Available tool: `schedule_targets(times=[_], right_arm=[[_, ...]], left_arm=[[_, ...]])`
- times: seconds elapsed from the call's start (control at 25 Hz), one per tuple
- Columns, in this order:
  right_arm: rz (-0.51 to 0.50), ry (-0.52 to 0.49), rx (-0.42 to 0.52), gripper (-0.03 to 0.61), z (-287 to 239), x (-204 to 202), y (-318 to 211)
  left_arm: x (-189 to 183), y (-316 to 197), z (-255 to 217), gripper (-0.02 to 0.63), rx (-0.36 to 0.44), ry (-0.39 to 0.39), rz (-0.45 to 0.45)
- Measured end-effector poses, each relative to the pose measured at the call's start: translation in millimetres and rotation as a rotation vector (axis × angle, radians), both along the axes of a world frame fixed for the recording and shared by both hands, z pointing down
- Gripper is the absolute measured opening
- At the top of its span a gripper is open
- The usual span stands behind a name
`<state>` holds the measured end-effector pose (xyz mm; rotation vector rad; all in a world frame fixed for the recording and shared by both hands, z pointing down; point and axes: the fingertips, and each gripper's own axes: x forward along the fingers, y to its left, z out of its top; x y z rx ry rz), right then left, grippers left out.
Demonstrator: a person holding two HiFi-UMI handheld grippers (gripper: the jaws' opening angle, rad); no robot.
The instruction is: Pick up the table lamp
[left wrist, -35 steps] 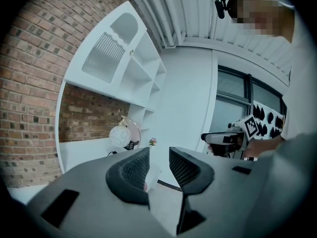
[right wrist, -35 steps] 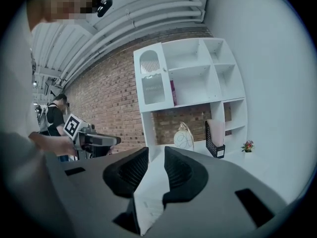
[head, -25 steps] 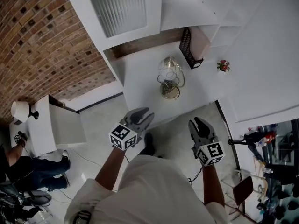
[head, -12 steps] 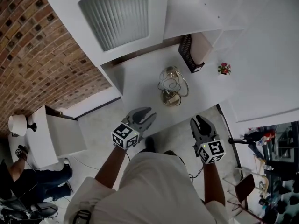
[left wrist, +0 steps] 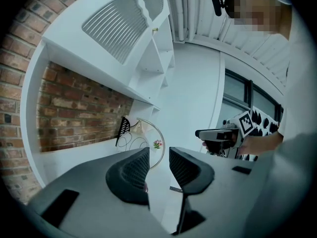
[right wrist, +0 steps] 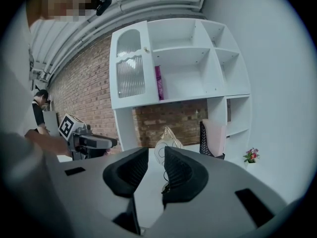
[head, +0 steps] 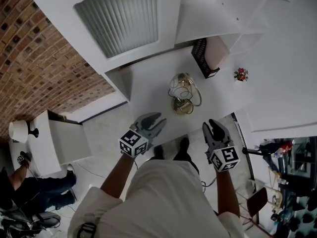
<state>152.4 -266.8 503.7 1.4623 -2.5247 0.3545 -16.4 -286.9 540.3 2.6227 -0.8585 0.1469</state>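
**Left tongs (head: pixel 156 123) and right tongs (head: pixel 213 127) both spread and empty, table lamp (head: pixel 182 94) ahead between them**

The left tongs are held almost level at the front edge of the white surface (head: pixel 148 86). Their 2 dark ribbed pads stand apart with a clear gap and nothing in it. In the left gripper view the lamp's thin metal ring shows through and above that gap, farther back on the surface and not touching either pad.

The table lamp stands upright near the middle of the surface. It has a brass-coloured base, looping wire and a pale shade. In the head view it sits beyond both tongs, a little nearer the left pair's line than the right's, and well apart from each.

The right tongs hang just off the surface's front edge, to the lamp's right. Their pads are also parted and hold nothing. In the right gripper view the lamp rises straight behind the gap.

Around them, from the left: a seated person (head: pixel 29 182), a low white side cabinet (head: pixel 54 143) carrying a small white-shaded lamp (head: pixel 20 131), a brick wall (head: pixel 34 58), and a white shelf unit (head: pixel 171 14) with a ribbed door over the surface. Behind the table lamp to the right stands a black mesh file rack (head: pixel 199 58). A tiny flower pot (head: pixel 241 74) sits farther right.
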Motion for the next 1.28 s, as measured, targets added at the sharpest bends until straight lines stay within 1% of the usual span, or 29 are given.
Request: schedule_targets(times=[0.12,0.24,0.6,0.84,1.12,1.28], right_arm=[[-0.023,0.009,0.004,0.115,3.9,7.2,-17.4],[-0.071,0.036,-0.007,0.115,11.8,11.6,-34.4],[-0.237,0.036,-0.068,0.128,33.0,18.7,-85.5],[-0.341,0.014,-0.107,0.133,52.5,16.3,-108.4],[-0.504,0.004,-0.164,0.141,69.5,0.7,-120.0],[-0.607,-0.005,-0.175,0.143,79.5,-9.8,-124.2]], left_arm=[[5.9,-9.7,6.9,0.14,-0.011,-0.003,-0.04],[13.9,-16.7,11.8,0.14,-0.029,-0.007,-0.087],[36.6,-41.7,35.9,0.14,-0.068,0.004,-0.214],[45.6,-53.4,61.1,0.141,-0.081,-0.014,-0.284],[56.8,-55.9,86.4,0.153,-0.156,0.004,-0.353],[63.4,-57.6,118.5,0.165,-0.22,0.007,-0.371]])
